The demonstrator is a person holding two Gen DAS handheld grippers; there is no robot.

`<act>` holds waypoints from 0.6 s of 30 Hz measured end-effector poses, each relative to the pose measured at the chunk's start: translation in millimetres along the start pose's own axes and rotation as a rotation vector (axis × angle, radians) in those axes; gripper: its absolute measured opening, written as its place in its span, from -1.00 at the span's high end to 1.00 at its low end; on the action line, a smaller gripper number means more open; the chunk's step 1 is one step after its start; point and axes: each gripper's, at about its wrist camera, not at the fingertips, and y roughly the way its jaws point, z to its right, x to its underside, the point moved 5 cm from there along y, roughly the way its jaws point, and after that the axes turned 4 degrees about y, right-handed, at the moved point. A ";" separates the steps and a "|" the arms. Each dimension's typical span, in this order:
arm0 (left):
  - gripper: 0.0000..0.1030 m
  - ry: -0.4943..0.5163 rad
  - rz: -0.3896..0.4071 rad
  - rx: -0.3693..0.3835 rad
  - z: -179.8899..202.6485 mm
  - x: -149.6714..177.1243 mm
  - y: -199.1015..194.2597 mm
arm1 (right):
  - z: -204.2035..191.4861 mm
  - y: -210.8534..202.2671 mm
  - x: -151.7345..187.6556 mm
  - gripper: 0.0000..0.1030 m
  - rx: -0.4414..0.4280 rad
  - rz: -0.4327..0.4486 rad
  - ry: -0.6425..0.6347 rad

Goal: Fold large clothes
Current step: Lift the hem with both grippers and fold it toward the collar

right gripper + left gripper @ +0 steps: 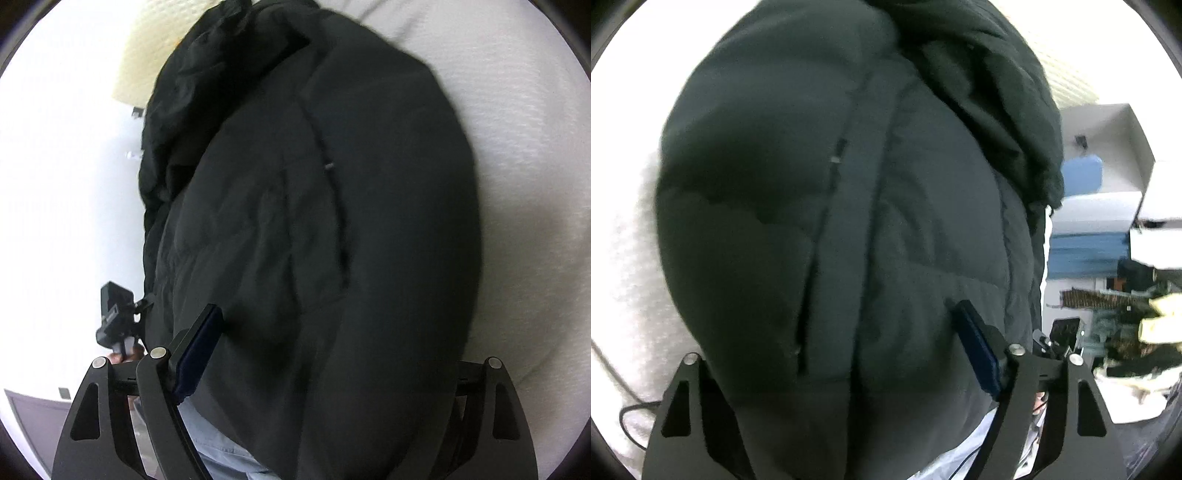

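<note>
Dark padded jacket (849, 229) on white textured bedding (528, 155), boxes (1108, 173) beside

Home bedroom, lived-in and cluttered. Dark puffy jacket (820, 229) spread on bed with white textured bedspread (524, 155), filling right of right wrist view. Pale cream pillow (147, 48) at upper left there, bright white wall below it. In left wrist view, right side: open white cardboard box (1108, 147), blue item (1082, 177) inside, heap of mixed fabrics and belongings (1126, 325) at lower right. Black cable (631, 417) at lower left.
</note>
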 end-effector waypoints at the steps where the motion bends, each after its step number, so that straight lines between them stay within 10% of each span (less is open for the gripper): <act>1: -0.41 0.022 0.001 -0.001 4.8 1.3 1.3 | -6.1 0.7 1.6 -0.59 -0.007 0.004 -0.020; 5: -0.01 0.078 0.012 0.006 16.4 5.8 0.6 | -32.2 -10.2 12.3 -0.17 -0.033 0.051 -0.140; 7: 0.19 0.085 0.019 0.019 19.6 6.5 -2.4 | -36.8 -20.1 14.2 0.50 -0.049 0.086 -0.163; 9: 0.40 0.088 0.032 0.035 18.0 6.8 -10.7 | -40.1 -31.2 14.7 0.73 -0.063 0.128 -0.177; 18: 0.77 0.146 0.089 0.111 37.8 22.0 -51.8 | -76.1 -75.9 18.5 0.84 -0.172 0.282 -0.260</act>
